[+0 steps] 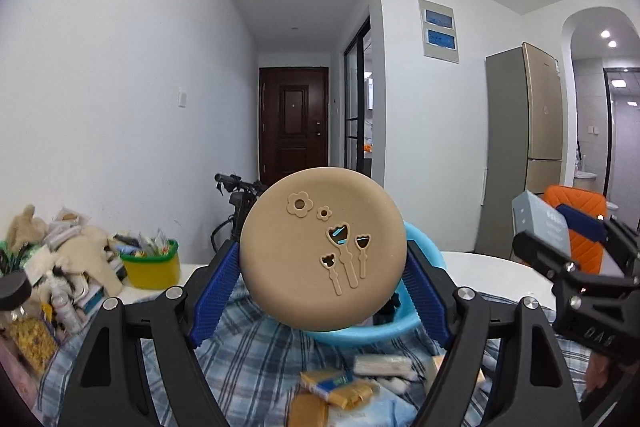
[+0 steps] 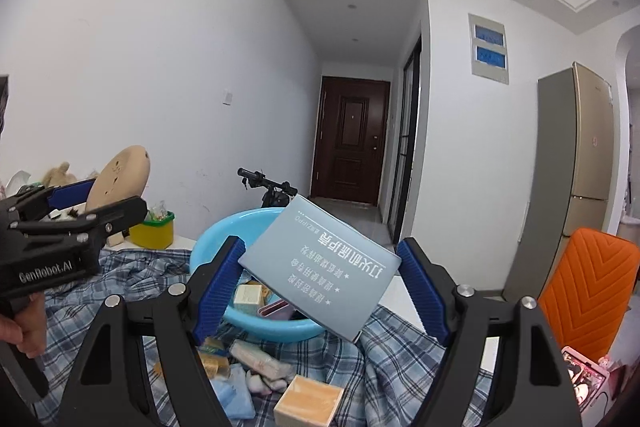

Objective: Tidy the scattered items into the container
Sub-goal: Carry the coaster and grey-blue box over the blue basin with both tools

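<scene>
Nearest, small packets and a tan box (image 2: 309, 403) lie scattered on a blue plaid cloth (image 2: 132, 267) over the desk, just below both grippers.

Above them, the left gripper (image 1: 323, 283) has its blue jaws closed on the edges of a round tan case (image 1: 322, 249) with flower cut-outs, held on edge with its flat face toward the camera. The right gripper (image 2: 320, 291) has its jaws spread partway and pressed on two opposite sides of a flat grey-blue box (image 2: 320, 267) (printed text upside down), tilted with its long axis running from upper left to lower right.

Straight ahead of both pairs of jaws, and lower, sits the light blue basin (image 2: 224, 239), the container; a few items already lie inside. The box hangs over its near rim, so the right hand looks closer to a drop; the tan case hides most of the basin in the left view, which puts it on the same line, just short.

Farther back, a yellow tub (image 1: 154, 267) stands among clutter.
</scene>
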Available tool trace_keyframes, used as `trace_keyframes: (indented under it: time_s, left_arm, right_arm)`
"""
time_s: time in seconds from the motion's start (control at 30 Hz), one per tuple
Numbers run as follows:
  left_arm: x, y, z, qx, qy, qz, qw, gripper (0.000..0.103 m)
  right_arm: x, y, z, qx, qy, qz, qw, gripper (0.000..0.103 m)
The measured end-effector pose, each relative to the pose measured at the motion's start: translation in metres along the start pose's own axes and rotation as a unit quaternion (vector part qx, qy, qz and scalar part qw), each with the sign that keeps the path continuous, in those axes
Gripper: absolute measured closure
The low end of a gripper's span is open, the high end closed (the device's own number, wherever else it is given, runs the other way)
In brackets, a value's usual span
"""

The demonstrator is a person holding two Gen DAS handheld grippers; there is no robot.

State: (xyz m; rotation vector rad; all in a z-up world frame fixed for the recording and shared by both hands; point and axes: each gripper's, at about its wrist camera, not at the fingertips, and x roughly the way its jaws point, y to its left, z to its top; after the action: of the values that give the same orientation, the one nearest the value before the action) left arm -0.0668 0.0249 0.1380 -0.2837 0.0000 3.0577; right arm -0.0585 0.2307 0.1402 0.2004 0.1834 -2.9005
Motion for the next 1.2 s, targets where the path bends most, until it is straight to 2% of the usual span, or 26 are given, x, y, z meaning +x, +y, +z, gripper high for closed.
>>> trace_keyframes:
  time_s: [0.13, 0.2, 0.27, 0.43, 0.6, 0.73, 0.83, 0.97, 1.1, 1.2]
  left_arm:
    - [0.029, -0.004, 0.008, 0.013, -0.010, -0.004, 0.9999, 0.021]
    - [0.047, -0.005, 0.012, 0.013, -0.008, -0.001, 0.9999, 0.021]
    - [0.066, -0.005, 0.019, 0.011, -0.004, -0.005, 0.9999, 0.021]
    - [0.109, 0.008, 0.031, -0.040, 0.015, -0.013, 0.9990, 0.021]
    - [0.153, 0.008, 0.041, -0.025, 0.031, -0.003, 0.9992, 0.021]
    - [0.189, 0.015, 0.046, -0.044, 0.060, 0.005, 0.9972, 0.021]
    - [0.206, 0.021, 0.047, -0.054, 0.077, 0.012, 0.9955, 0.021]
    - [0.218, 0.020, 0.052, -0.019, 0.098, 0.029, 0.9946, 0.021]
    - [0.216, 0.017, 0.065, -0.014, 0.094, 0.011, 0.9954, 0.021]
    - [0.214, 0.009, 0.072, 0.001, 0.091, 0.006, 0.9958, 0.021]
  right_arm:
    - [0.029, -0.004, 0.012, 0.000, 0.007, -0.002, 1.000, 0.026]
    - [0.049, -0.007, 0.016, 0.002, 0.023, 0.009, 1.000, 0.026]
    - [0.071, -0.013, 0.017, 0.012, 0.042, 0.002, 0.999, 0.026]
    - [0.106, -0.026, 0.023, 0.033, 0.059, -0.001, 0.998, 0.026]
    - [0.133, -0.028, 0.035, 0.029, 0.065, -0.009, 0.997, 0.026]
    - [0.161, -0.034, 0.046, 0.046, 0.084, -0.014, 0.995, 0.026]
    - [0.180, -0.038, 0.050, 0.044, 0.107, -0.033, 0.993, 0.026]
    - [0.195, -0.049, 0.046, 0.066, 0.146, -0.047, 0.986, 0.026]
    - [0.195, -0.060, 0.052, 0.103, 0.146, -0.034, 0.983, 0.026]
    - [0.196, -0.058, 0.062, 0.092, 0.144, -0.032, 0.985, 0.026]
